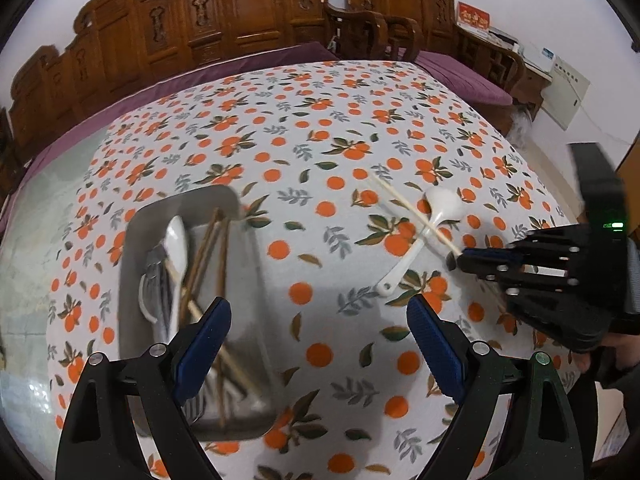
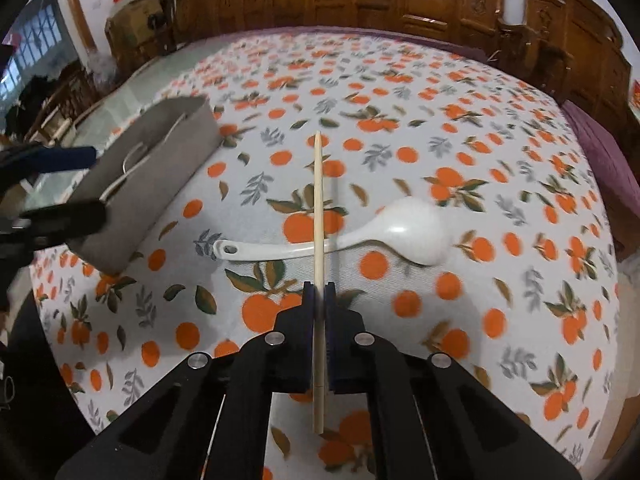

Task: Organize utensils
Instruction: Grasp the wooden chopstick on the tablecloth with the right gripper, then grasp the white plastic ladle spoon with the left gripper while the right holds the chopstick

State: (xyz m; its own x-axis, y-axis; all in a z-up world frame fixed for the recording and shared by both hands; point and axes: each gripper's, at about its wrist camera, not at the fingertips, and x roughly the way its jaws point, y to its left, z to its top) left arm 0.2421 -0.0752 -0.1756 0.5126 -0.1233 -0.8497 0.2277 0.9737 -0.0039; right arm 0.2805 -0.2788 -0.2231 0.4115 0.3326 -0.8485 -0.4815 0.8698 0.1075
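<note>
My right gripper (image 2: 319,288) is shut on a pale wooden chopstick (image 2: 318,200) that points away over a white ceramic spoon (image 2: 408,230) lying on the orange-print tablecloth. In the left wrist view the right gripper (image 1: 460,258) holds the chopstick (image 1: 408,208) above the white spoon (image 1: 436,208). My left gripper (image 1: 320,336) is open and empty, just right of a grey metal tray (image 1: 248,280). The tray holds a white spoon (image 1: 178,240), brown chopsticks (image 1: 208,248) and a pale chopstick. The tray (image 2: 160,168) shows at the left in the right wrist view.
The table carries an orange-print cloth (image 1: 320,140). Carved wooden chairs (image 1: 248,12) with purple cushions stand behind it. A glass tabletop edge (image 1: 40,240) shows at the left. The left gripper (image 2: 56,184) appears beside the tray in the right wrist view.
</note>
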